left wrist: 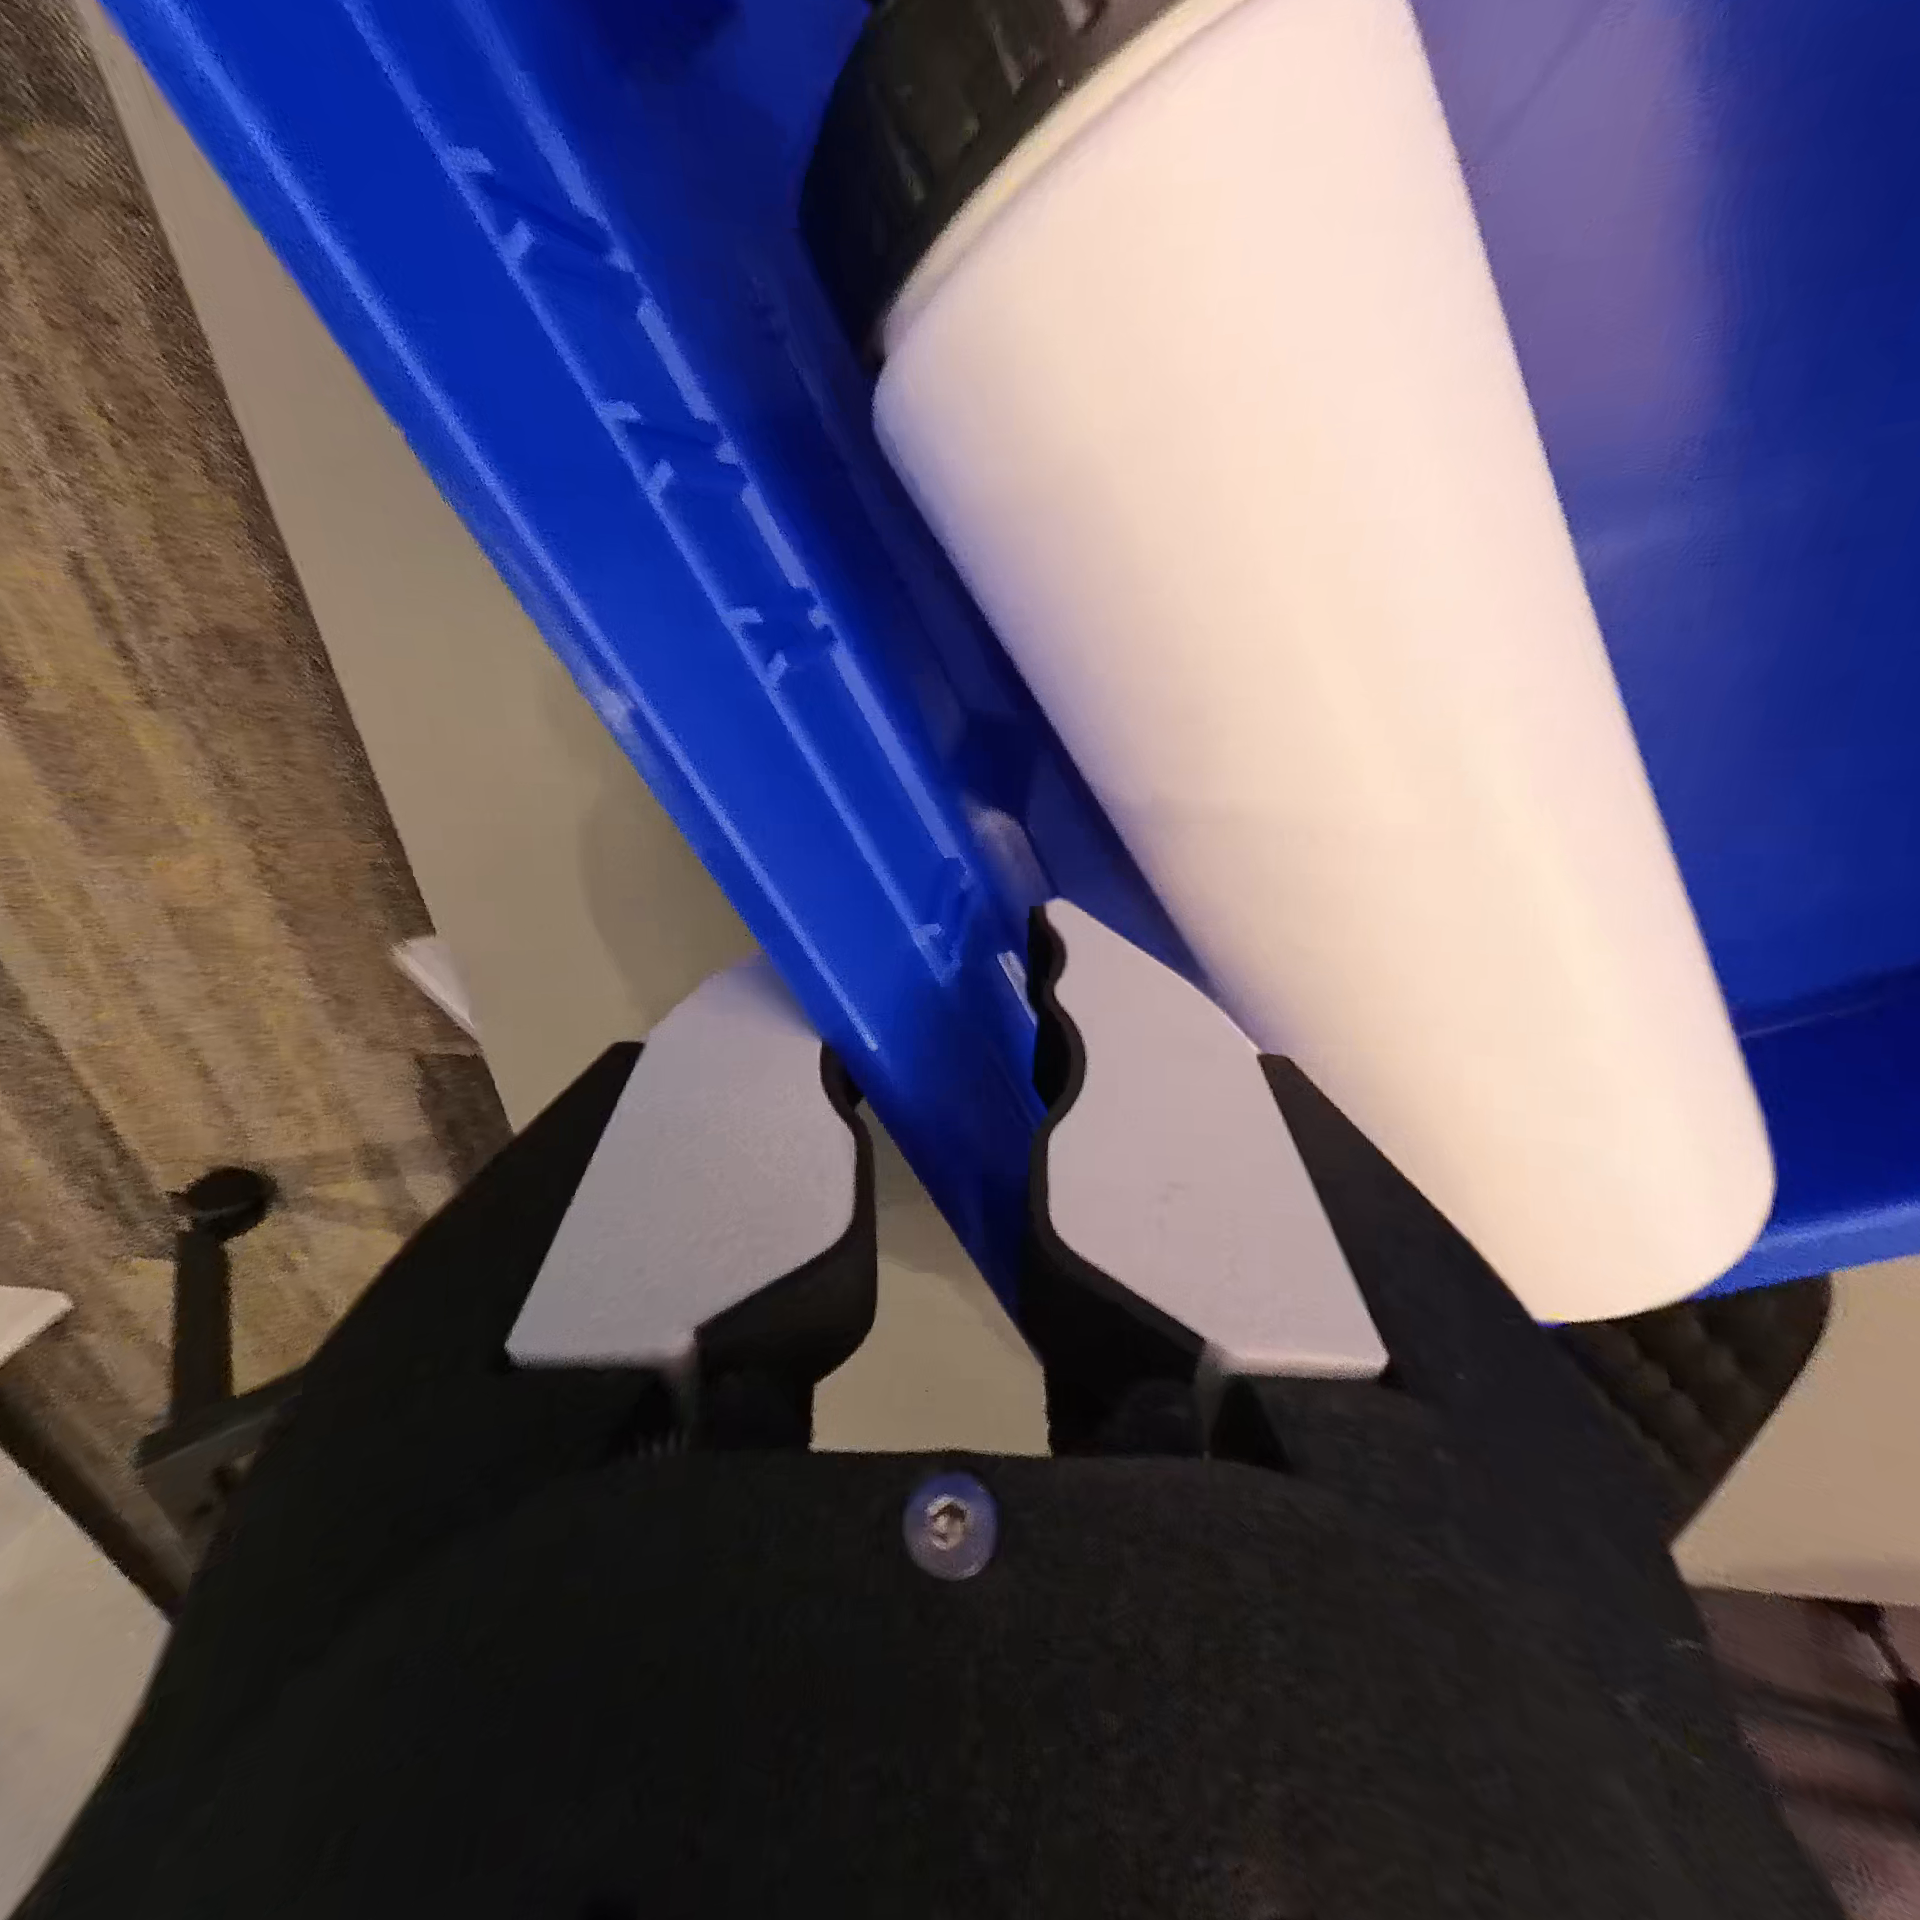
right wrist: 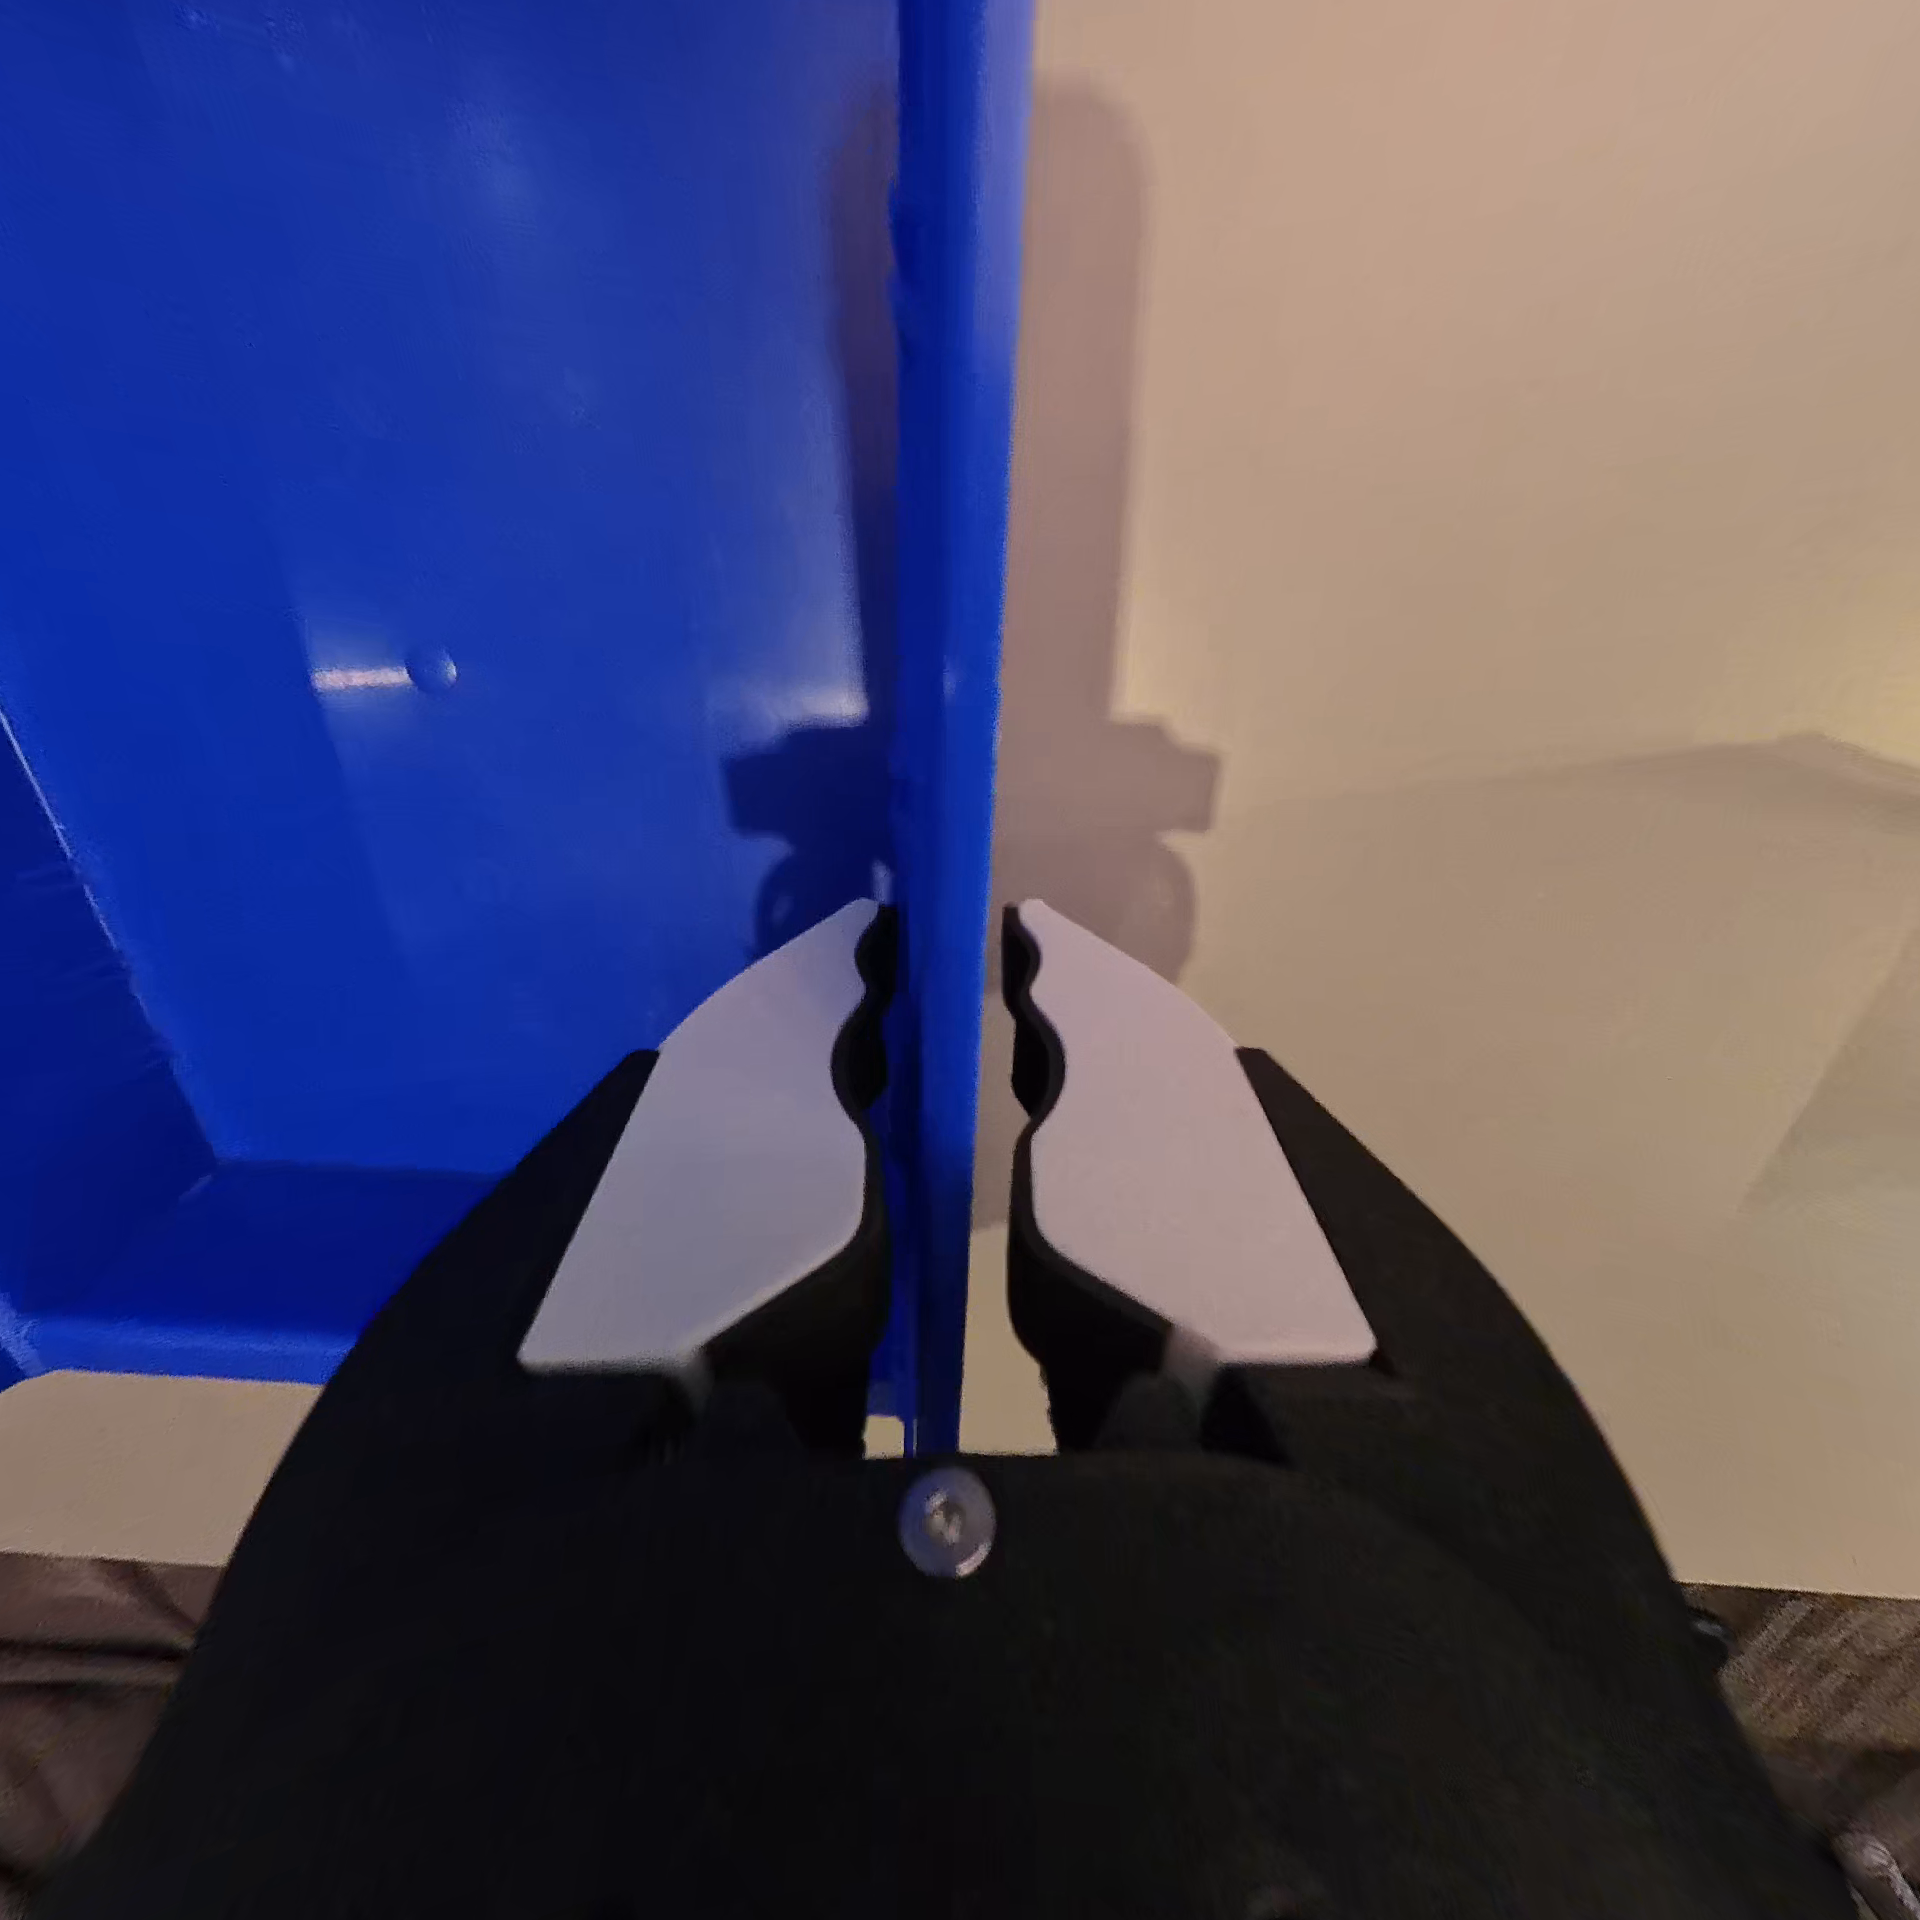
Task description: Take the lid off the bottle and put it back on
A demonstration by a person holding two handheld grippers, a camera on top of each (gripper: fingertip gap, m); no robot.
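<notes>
A white bottle (left wrist: 1247, 675) lies on its side in a blue plastic bin (left wrist: 623, 468), against the bin's side wall. Its black ribbed lid (left wrist: 914, 156) is on it, at the far end. My left gripper (left wrist: 904, 956) is shut on the bin's rim, one finger on each side, just beside the bottle's base. In the right wrist view the bottle is not seen. My right gripper (right wrist: 948, 914) is shut on another wall (right wrist: 951, 520) of the same bin, with the bin's inside to its left.
The bin is over a cream table top (left wrist: 468, 675), which also shows in the right wrist view (right wrist: 1455, 520). Patterned carpet (left wrist: 156, 520) and a black stand (left wrist: 208, 1278) lie beyond the table's left edge. Both views are slightly blurred.
</notes>
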